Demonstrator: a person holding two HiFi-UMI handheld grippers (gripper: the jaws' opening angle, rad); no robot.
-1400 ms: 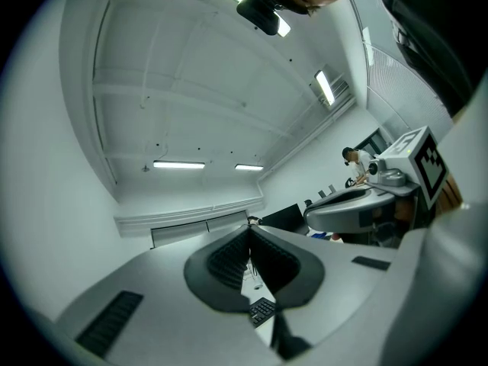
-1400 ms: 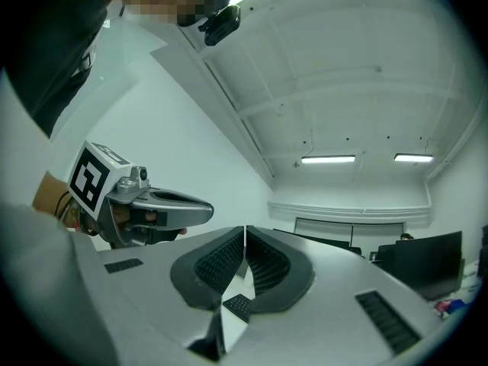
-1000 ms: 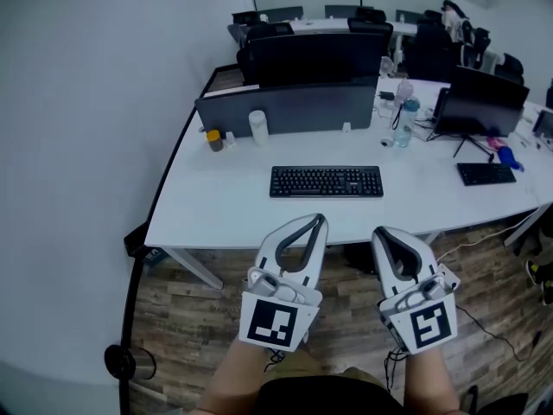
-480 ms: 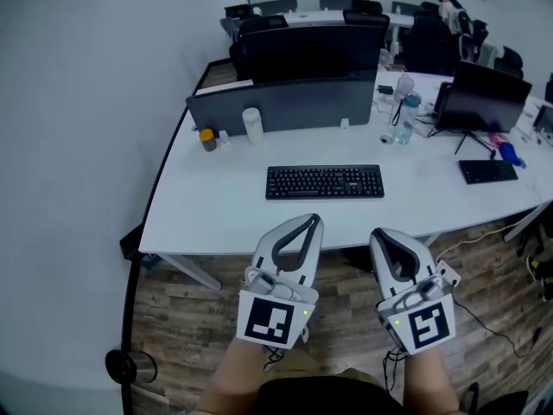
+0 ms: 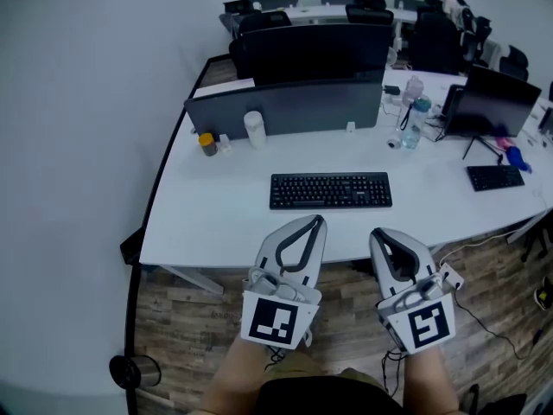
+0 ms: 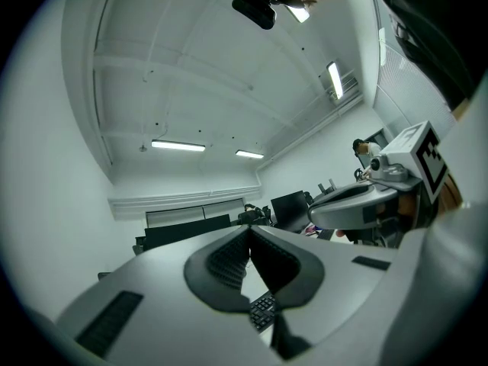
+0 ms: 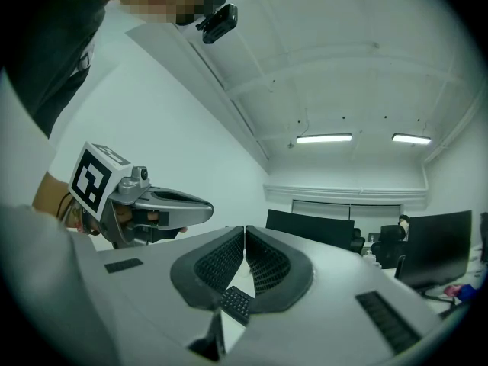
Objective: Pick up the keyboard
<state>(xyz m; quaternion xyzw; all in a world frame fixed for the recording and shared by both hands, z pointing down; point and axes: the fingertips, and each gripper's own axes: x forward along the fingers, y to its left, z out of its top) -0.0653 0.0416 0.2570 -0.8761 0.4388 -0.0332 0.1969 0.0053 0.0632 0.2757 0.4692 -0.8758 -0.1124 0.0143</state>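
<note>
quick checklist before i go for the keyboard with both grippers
1. The keyboard flat on the desk, nothing on it: ok.
2. The left gripper open for a grasp: not ok, shut and empty.
3. The right gripper open: not ok, shut and empty.
4. Grippers at the keyboard: not ok, both short of it, at the near desk edge.
5. Keyboard cable free: cannot tell.
</note>
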